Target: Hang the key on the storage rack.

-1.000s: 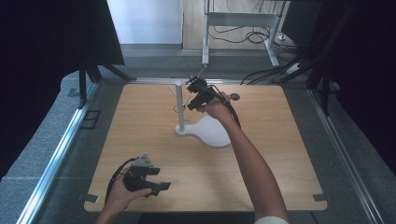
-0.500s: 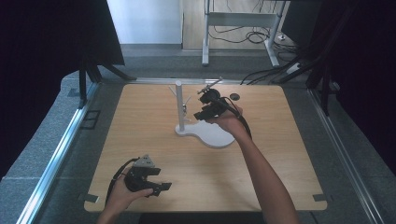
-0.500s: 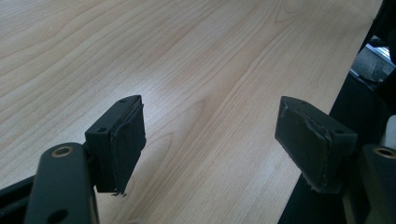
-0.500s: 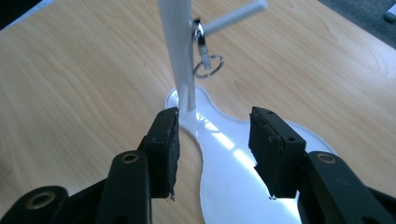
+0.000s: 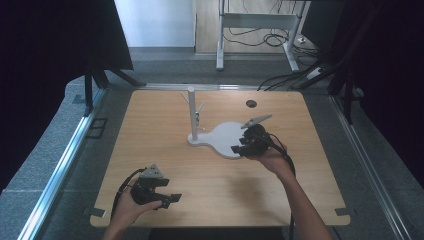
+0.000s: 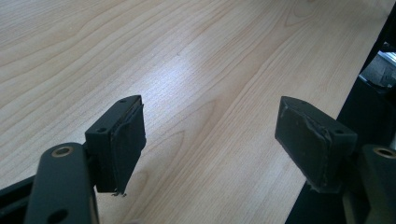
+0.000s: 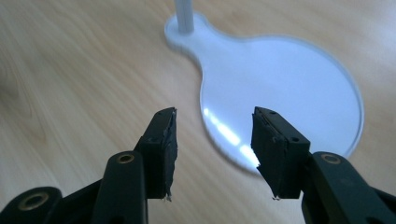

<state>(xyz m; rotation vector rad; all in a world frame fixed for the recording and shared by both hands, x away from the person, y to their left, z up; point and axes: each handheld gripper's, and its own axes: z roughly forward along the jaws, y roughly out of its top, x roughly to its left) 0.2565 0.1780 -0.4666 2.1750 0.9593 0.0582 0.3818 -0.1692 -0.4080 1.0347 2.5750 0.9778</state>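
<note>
A white stand [image 5: 192, 116] rises as a post with small pegs from a flat keyhole-shaped base [image 5: 224, 137] in the middle of the wooden table [image 5: 150, 145]. My right gripper [image 5: 239, 148] is open and empty, low over the near right rim of that base. In the right gripper view the base [image 7: 285, 79] lies just past the open jaws [image 7: 213, 142], with the post's foot [image 7: 185, 16] at the top. My left gripper [image 5: 171, 199] rests near the table's front left, open, nothing between its pads [image 6: 126, 140] but bare wood.
A small dark round hole [image 5: 250, 103] marks the table's far right. Metal rails [image 5: 60, 165] run along both sides of the table. Black curtains stand left and right; a desk frame and cables [image 5: 260, 35] lie on the floor beyond.
My right gripper has drawn back from the top of the post, moving right and towards the person, down to the base's near rim. The left gripper has stayed put.
</note>
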